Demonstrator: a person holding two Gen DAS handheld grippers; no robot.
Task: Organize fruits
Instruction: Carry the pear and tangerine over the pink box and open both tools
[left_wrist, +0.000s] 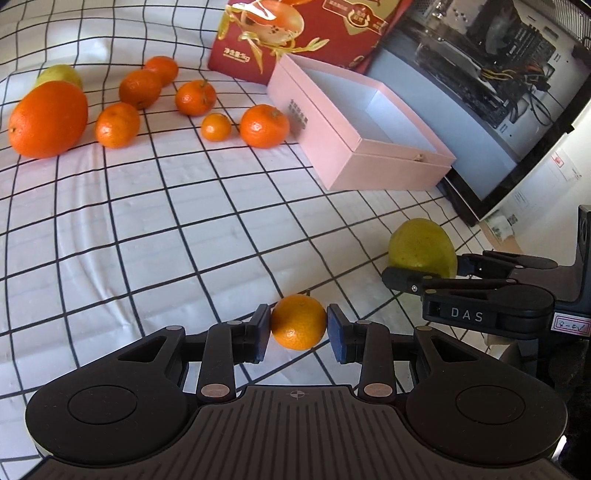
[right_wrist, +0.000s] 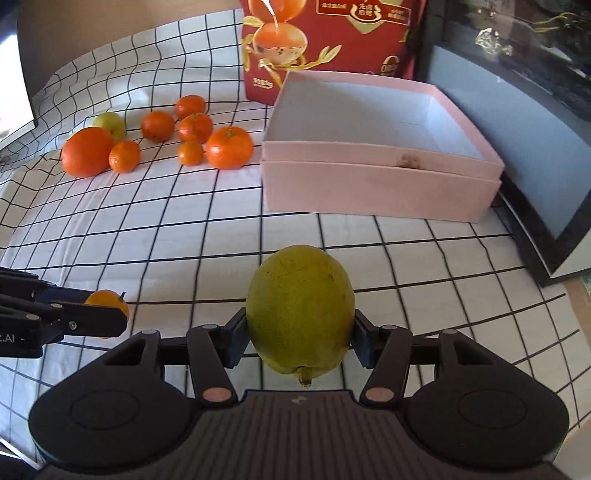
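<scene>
My left gripper (left_wrist: 298, 326) pinches a small mandarin (left_wrist: 298, 322), my right gripper (right_wrist: 299, 338) clamps a green pear (right_wrist: 300, 308) — both above the checked cloth (left_wrist: 147, 229). Ahead, the pink box (right_wrist: 380, 177) sits open; loose oranges (right_wrist: 229, 147) lie left of it, a red carton (right_wrist: 332, 40) behind.

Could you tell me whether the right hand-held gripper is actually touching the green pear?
Touching. The right wrist view shows the right hand-held gripper with both pads pressed against the sides of the green pear, no gap visible.

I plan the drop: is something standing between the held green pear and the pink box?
Nothing visible does. The right gripper holds the green pear; only bare checked cloth lies before the open pink box, which looks empty.
</scene>
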